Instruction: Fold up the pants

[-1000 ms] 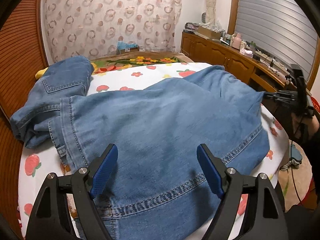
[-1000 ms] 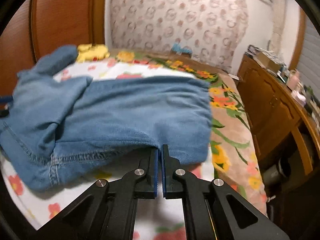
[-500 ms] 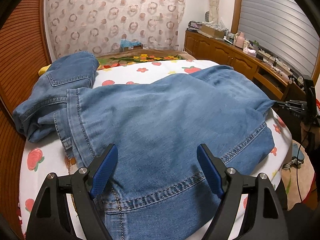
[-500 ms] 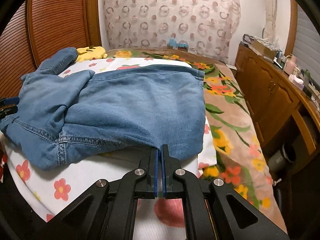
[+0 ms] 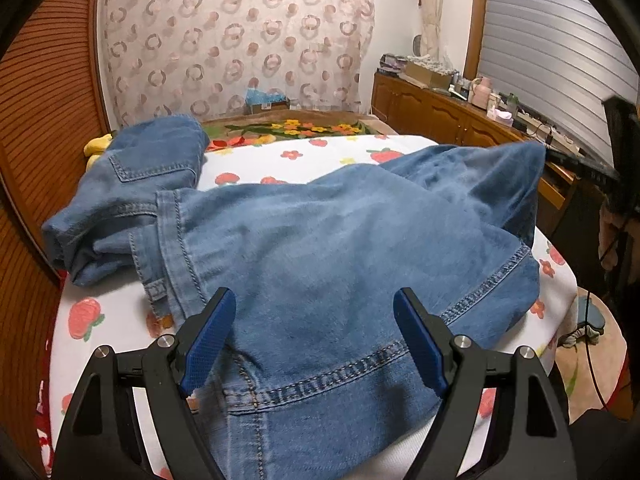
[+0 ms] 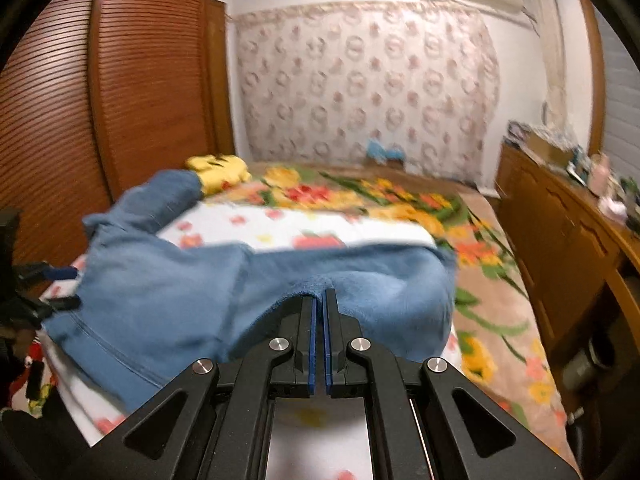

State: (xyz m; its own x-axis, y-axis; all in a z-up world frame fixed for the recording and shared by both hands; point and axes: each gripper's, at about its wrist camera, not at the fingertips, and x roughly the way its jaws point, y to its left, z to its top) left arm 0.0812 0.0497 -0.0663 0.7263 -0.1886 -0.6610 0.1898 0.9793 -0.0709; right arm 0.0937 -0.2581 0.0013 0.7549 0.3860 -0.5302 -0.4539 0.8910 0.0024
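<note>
- The pants (image 5: 328, 248), blue denim, lie across the bed (image 5: 344, 156) on its white flower-print cover, the waistband end bunched at the far left by the wooden slatted door (image 5: 36, 128).
- The right claw (image 6: 319, 300) is closed on the hem edge of the leg end, with the denim tented up from the cover at the pinch; the view is blurred.
- The left claw (image 5: 316, 336) is spread wide over the seat seam, with nothing between its blue pads (image 5: 208, 336) and no pressure on the cloth that I can see.
- The step in hand looks like carrying the leg end over towards the waistband.
- To do it well, keep the pinch firm and lift high enough that the trailing denim clears the layer beneath instead of dragging it into creases.
- Travel in a straight line along the leg, so the hem lands square on the waistband rather than skewed.
- The free claw could press down near the seam as an anchor, or the heavy denim may slide on the smooth cover.
- Let go only once the hem lies flat.
</note>
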